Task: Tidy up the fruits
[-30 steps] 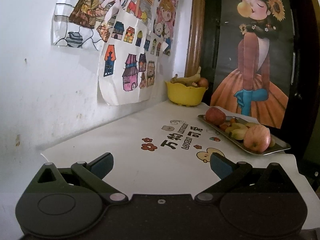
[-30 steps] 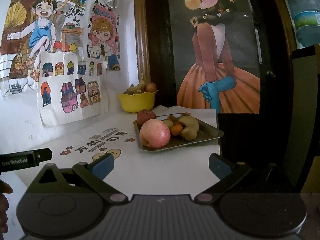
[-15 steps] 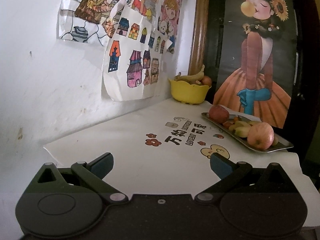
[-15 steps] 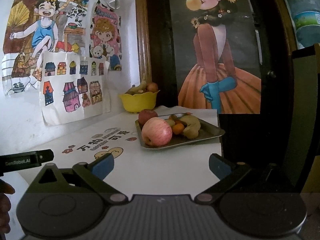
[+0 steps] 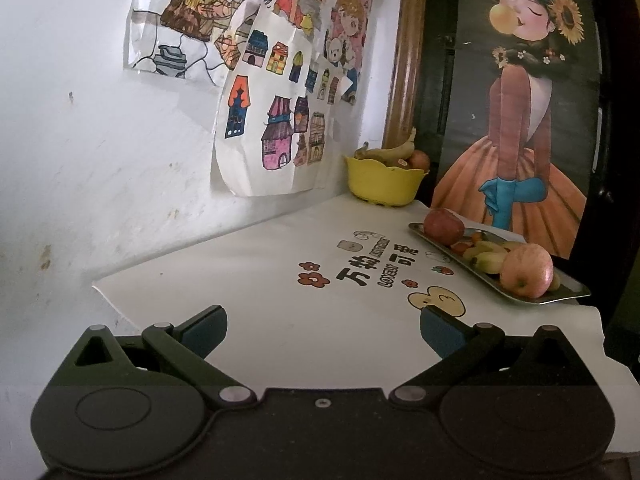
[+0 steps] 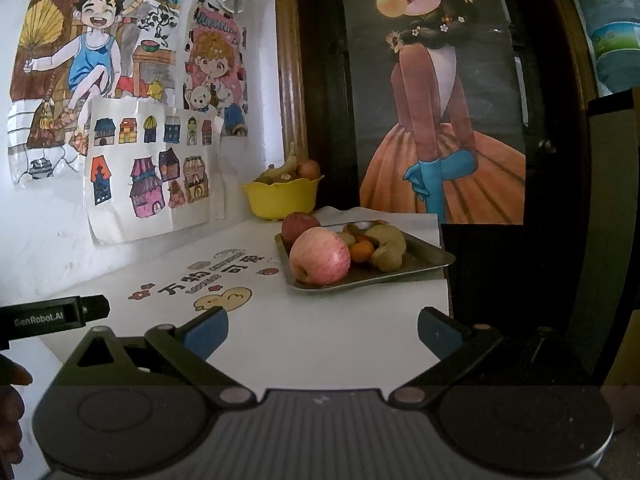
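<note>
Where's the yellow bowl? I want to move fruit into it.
In the right wrist view, the yellow bowl sits at the table's far corner by the wooden frame, just behind the metal tray, left of centre.

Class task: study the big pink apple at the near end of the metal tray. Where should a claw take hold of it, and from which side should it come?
Grip the pink apple across its widest middle, coming from the near, open table side with the open right claw. It sits at the tray's near corner; the darker apple and small fruits crowd behind it, so its front and flanks look freest.
</note>
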### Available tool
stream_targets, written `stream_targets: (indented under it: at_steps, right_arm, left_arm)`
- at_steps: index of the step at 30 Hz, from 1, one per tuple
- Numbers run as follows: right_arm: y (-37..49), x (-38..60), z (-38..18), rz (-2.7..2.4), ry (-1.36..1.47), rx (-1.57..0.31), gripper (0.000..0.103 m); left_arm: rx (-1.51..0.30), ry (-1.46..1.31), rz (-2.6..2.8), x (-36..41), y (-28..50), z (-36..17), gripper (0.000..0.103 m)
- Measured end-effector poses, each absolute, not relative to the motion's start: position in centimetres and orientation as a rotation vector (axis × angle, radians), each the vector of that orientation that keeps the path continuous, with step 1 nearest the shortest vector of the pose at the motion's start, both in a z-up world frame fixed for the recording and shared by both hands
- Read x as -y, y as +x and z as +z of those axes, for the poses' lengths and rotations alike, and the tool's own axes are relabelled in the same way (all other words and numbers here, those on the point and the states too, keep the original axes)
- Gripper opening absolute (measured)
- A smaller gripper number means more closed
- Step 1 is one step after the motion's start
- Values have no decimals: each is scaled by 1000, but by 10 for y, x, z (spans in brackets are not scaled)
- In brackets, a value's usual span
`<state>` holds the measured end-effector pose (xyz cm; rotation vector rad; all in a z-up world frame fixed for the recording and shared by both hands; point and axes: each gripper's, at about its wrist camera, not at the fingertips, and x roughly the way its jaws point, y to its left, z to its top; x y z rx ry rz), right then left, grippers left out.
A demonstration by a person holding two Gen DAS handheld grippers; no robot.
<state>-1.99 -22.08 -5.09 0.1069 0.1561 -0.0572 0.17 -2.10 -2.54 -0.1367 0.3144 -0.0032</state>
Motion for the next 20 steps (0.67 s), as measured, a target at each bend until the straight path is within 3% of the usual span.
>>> stream_targets:
  at_steps: [20]
  right_arm:
    - [-19, 219, -55, -56, 108, -173, 103]
  left_arm:
    - [-338, -121, -19, 27, 3, -28, 102]
